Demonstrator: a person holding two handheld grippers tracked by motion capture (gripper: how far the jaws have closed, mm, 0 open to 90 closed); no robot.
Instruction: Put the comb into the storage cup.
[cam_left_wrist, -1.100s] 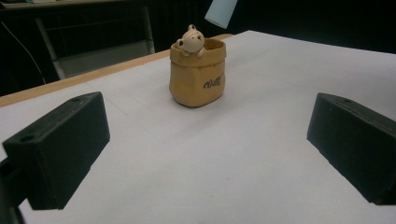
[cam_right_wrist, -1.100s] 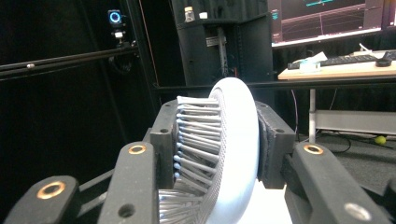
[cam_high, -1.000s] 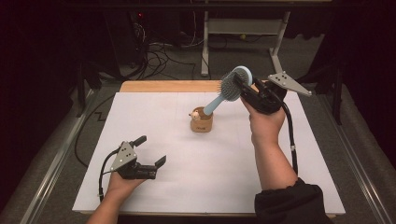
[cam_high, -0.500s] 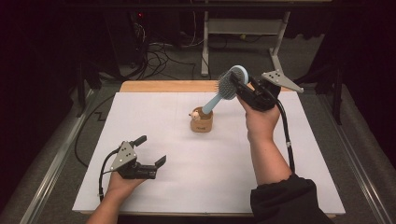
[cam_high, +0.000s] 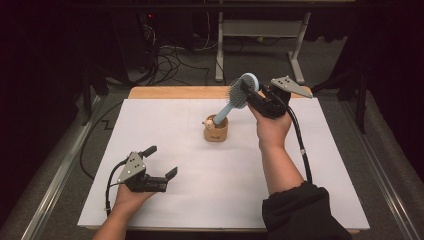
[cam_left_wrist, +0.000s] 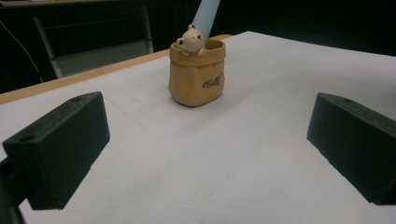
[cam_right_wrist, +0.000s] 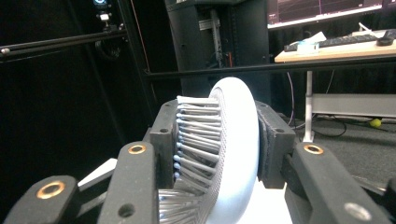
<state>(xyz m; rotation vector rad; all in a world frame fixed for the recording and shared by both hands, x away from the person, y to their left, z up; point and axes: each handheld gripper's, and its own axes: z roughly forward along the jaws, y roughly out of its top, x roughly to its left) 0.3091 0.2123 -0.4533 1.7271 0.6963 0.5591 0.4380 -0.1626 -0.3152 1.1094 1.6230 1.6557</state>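
Observation:
A light blue hairbrush (cam_high: 239, 95) slants up to the right from a small tan bag-shaped holder (cam_high: 216, 131) with a little bear figure on its rim; the brush's handle end (cam_left_wrist: 205, 14) dips into the holder (cam_left_wrist: 197, 72). My right gripper (cam_high: 252, 96) is shut on the brush head (cam_right_wrist: 229, 149), one pad against the bristles and one against the back. Low at the front left, my left gripper (cam_high: 161, 162) rests on the white sheet, open, with nothing between its jaws. It faces the holder from some distance.
A white sheet (cam_high: 165, 125) covers the table, with a wooden edge (cam_high: 170, 92) at the far side. A desk frame (cam_high: 260, 35) and cables lie on the floor beyond. Metal rails run along both sides of the table.
My right hand has moved left and a little down with the brush, bringing the handle end down into the holder. The left hand has stayed put.

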